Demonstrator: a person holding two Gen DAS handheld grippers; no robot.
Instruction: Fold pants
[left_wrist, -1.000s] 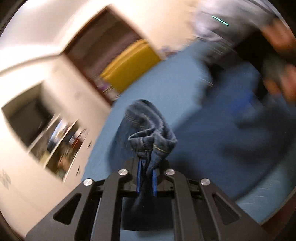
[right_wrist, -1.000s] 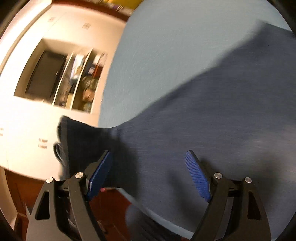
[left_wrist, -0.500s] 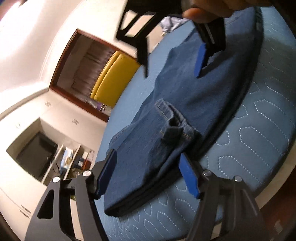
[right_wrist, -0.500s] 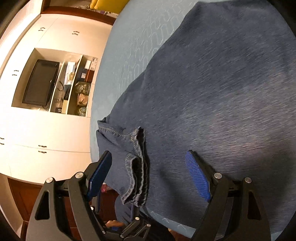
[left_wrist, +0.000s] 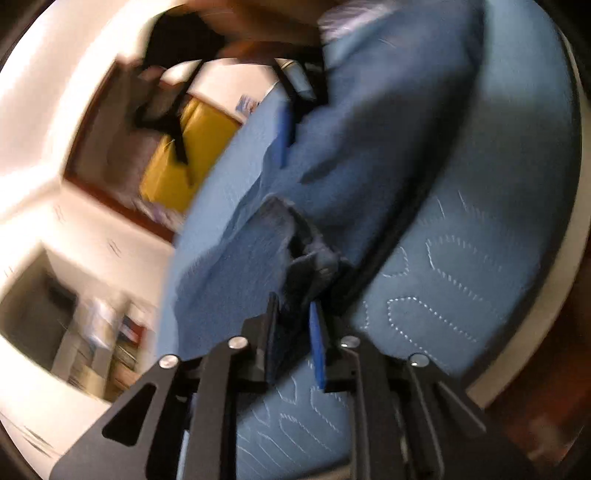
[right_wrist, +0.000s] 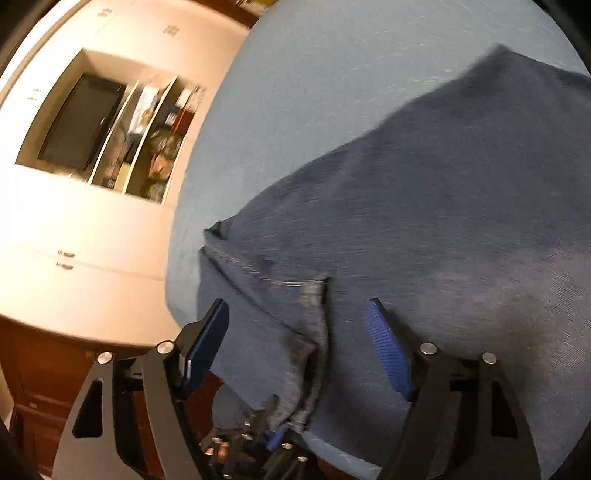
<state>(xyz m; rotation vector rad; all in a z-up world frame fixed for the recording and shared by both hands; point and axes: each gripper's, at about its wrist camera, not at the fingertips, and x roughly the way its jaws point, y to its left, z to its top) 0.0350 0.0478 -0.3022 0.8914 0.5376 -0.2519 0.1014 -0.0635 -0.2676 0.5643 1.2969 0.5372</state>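
Left wrist view: my left hand-held gripper (left_wrist: 295, 332) is nearly closed, its blue pads pinching a bunched, seamed corner of the pants (left_wrist: 369, 155) directly between the fingers. From that pinch the denim spreads away across the quilted blue bed (left_wrist: 480, 288), its folded edge running beside the stitched cover. Farther along the cloth, my right hand-held gripper (left_wrist: 236, 122) appears blurred above the pants. Beyond the bed, a yellow seat (left_wrist: 184, 158) sits in a wood-framed opening.

Right wrist view: my right hand-held gripper (right_wrist: 299, 343) stands wide open and holds nothing; I see the pants (right_wrist: 443, 229) beneath and ahead of it, a raised hem fold lying between the two pads, touching neither. Just below that fold, the left hand-held gripper (right_wrist: 275, 439) grips the hem. Past the denim lies the bare bed (right_wrist: 314, 92); well apart, a wall recess holds a dark screen (right_wrist: 79, 122) and cluttered shelves (right_wrist: 155, 147).
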